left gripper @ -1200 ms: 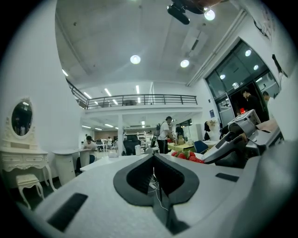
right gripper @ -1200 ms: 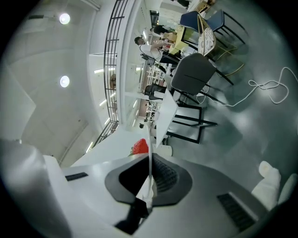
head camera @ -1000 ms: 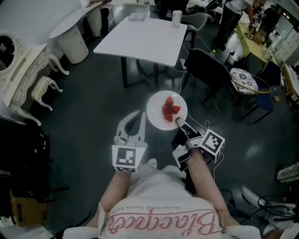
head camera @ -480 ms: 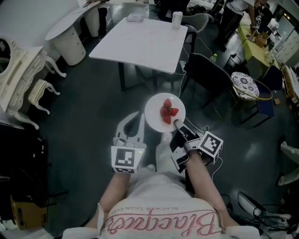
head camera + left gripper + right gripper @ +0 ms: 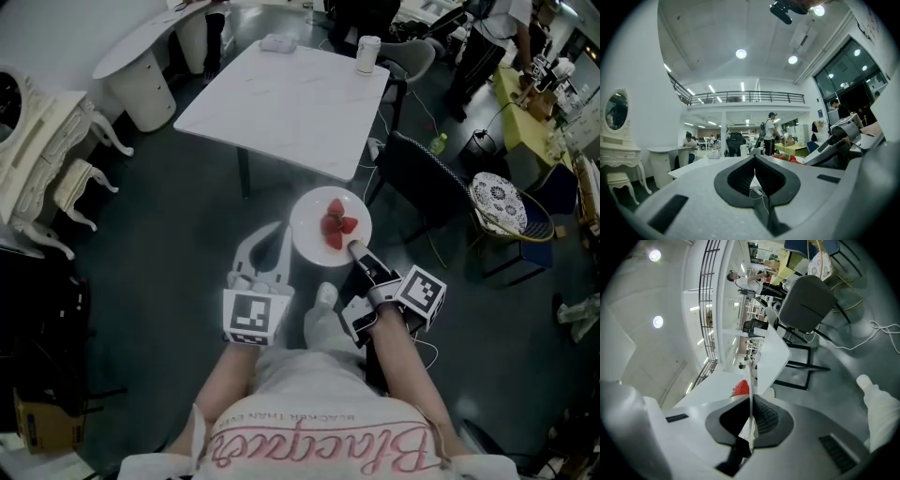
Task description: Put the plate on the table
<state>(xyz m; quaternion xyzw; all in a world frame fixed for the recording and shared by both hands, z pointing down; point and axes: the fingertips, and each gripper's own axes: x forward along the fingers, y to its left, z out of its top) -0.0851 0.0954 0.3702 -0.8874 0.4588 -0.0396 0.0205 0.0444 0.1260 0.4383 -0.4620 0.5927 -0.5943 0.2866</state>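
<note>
A white plate (image 5: 315, 212) with red strawberries (image 5: 337, 225) hangs in the air above the dark floor, short of the white table (image 5: 281, 94). My right gripper (image 5: 356, 247) is shut on the plate's near rim. In the right gripper view the plate (image 5: 750, 380) stands edge-on between the pads, a strawberry (image 5: 740, 387) beside it. My left gripper (image 5: 278, 231) is shut with nothing in it, just left of the plate. In the left gripper view its jaws (image 5: 754, 169) meet, and the table's edge (image 5: 693, 166) lies ahead.
A cup (image 5: 367, 54) and a small white object (image 5: 278, 43) stand at the table's far end. A dark chair (image 5: 427, 169) is at the table's right, a wicker chair (image 5: 502, 202) beyond it. A white vanity (image 5: 37, 141) lines the left. People work in the background.
The table and chairs have slid closer and lower in the head view as the person walks forward. The plate stays in the right gripper; both grippers hold their pose.
</note>
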